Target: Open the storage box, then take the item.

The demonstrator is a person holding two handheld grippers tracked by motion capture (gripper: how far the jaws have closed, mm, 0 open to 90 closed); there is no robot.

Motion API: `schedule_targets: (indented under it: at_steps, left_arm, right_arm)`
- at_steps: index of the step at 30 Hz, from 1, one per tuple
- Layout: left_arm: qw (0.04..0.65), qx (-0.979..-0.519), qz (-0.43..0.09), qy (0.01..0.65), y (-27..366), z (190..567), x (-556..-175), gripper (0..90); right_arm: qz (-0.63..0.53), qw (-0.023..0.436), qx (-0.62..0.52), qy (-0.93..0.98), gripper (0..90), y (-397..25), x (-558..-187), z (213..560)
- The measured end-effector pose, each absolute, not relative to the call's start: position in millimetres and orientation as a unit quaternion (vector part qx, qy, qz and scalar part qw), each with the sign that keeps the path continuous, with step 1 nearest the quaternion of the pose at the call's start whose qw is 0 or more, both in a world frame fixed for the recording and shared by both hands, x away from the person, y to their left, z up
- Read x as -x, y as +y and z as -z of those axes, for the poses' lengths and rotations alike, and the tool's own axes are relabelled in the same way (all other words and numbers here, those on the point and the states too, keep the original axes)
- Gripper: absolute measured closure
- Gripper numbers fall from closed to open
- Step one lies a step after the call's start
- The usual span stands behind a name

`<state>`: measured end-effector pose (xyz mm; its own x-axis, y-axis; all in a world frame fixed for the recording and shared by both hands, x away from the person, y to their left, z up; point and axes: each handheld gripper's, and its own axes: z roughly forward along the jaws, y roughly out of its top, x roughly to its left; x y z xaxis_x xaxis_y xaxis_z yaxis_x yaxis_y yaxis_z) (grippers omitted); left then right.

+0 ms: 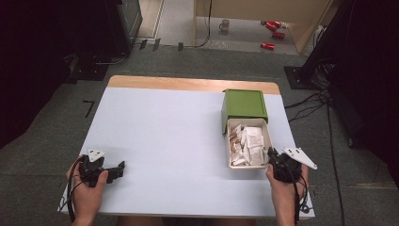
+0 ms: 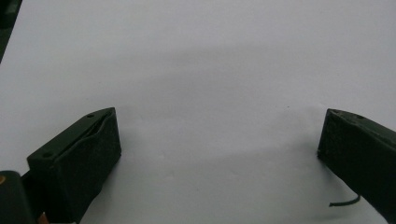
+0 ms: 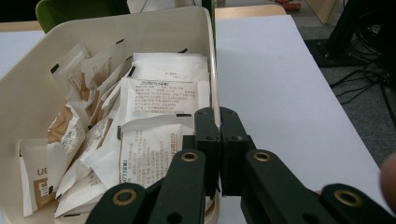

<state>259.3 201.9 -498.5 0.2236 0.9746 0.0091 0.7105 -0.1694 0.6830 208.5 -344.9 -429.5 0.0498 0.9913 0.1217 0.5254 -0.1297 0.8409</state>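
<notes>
Tabletop (image 1: 164, 136): right gripper (image 3: 219, 122) pinches sachet-filled drawer (image 3: 212, 70); left gripper (image 2: 219, 144) spread.

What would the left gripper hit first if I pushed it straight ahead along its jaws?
Probably nothing: the left gripper stands open over bare white table, the way looking free as far as shown.

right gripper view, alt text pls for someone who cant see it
The right gripper has its black fingers shut on the right-hand rim of a cream drawer full of white and brown sachets. To its right lies bare white table.
</notes>
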Motion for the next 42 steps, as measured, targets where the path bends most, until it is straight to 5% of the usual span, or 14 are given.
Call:
schedule_targets:
  at_steps: [3,12,22,42]
  left_arm:
    - [0.284,-0.729,-0.232,0.578,202,498,-259,0.0]
    - [0.285,-0.729,-0.232,0.578,202,499,-259,0.0]
    - [0.284,-0.729,-0.232,0.578,202,498,-259,0.0]
    - [0.284,-0.728,-0.232,0.579,202,498,-260,0.0]
  right_arm:
    - [-0.382,0.309,-0.657,0.572,86.1,-346,-208,430]
    - [-0.405,0.318,-0.649,0.56,56.7,-348,-211,421]
    - [-0.416,0.34,-0.635,0.555,52.3,-342,-211,404]
    - [-0.429,0.313,-0.609,0.589,52.9,-307,-222,402]
